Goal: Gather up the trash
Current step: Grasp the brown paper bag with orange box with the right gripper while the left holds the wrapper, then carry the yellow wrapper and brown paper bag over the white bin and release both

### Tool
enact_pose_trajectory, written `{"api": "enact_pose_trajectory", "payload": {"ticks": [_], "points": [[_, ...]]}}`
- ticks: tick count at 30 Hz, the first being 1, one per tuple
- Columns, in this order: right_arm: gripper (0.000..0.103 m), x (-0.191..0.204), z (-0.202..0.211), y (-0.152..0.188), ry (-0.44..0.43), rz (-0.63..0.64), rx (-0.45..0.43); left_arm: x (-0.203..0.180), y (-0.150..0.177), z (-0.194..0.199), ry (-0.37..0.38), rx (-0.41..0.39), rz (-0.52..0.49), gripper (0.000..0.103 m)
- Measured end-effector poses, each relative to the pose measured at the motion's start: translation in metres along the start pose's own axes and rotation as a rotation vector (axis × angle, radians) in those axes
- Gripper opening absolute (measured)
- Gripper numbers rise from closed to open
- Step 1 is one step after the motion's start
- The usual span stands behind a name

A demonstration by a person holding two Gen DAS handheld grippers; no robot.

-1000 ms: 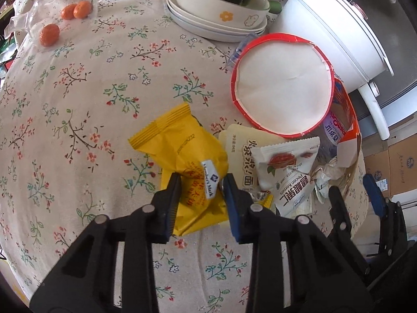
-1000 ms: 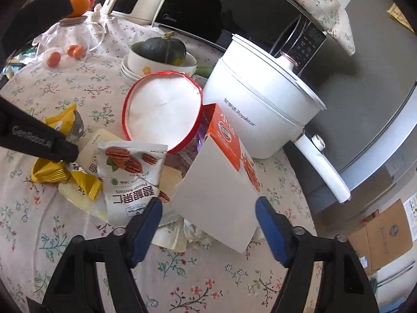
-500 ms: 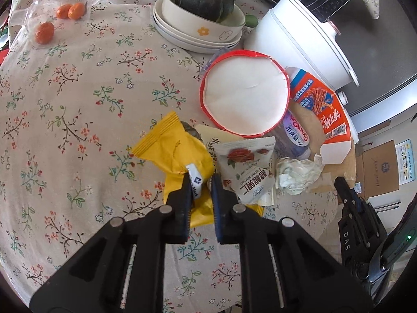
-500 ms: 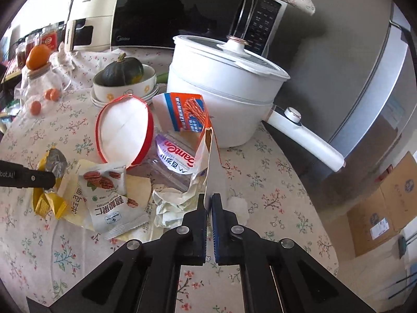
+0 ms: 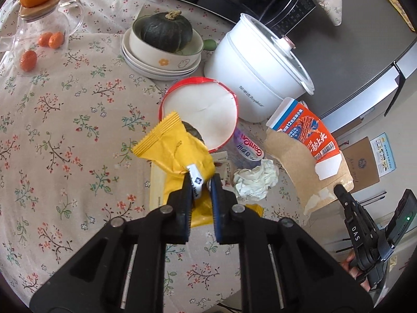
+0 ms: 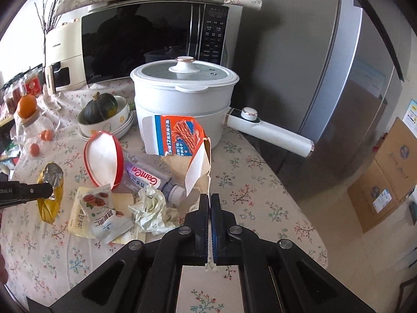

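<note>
The fridge [image 6: 351, 104] and microwave [image 6: 146, 39] front are seen properly only from the right wrist. The yellow wrapper [image 5: 177, 154] is pinched by the left gripper [image 5: 200, 182] above the table [image 5: 65, 130]; the torn carton [image 6: 198, 161] edge is clamped by the right gripper [image 6: 209, 200], jaws nearly touching.

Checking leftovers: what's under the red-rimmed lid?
The lid leans over a clear bottle with a purple label; the bottle's cap end sticks out, its base is covered. Whatever else lies beneath is hidden.
</note>
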State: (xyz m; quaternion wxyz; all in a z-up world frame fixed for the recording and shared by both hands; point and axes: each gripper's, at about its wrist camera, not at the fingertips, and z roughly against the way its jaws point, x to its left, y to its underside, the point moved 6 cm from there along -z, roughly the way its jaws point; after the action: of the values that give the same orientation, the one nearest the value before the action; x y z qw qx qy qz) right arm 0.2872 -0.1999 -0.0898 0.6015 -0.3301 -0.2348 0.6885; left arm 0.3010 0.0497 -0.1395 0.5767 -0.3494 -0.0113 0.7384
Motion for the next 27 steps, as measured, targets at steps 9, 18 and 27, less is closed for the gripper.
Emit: {"api": "enact_pose_trajectory", "payload": {"ticks": [9, 18, 27], "points": [[0.002, -0.024, 0.041, 0.003, -0.05, -0.047, -0.033, -0.028, 0.011, 0.011, 0.069, -0.003, -0.057, 0.014], [0.002, -0.068, 0.085, 0.034, -0.059, -0.106, -0.004, -0.096, 0.055, 0.015, 0.219, 0.048, -0.216, 0.014], [0.002, -0.112, 0.109, 0.112, 0.124, -0.069, 0.162, -0.188, 0.166, -0.032, 0.382, 0.315, -0.379, 0.014]]}}
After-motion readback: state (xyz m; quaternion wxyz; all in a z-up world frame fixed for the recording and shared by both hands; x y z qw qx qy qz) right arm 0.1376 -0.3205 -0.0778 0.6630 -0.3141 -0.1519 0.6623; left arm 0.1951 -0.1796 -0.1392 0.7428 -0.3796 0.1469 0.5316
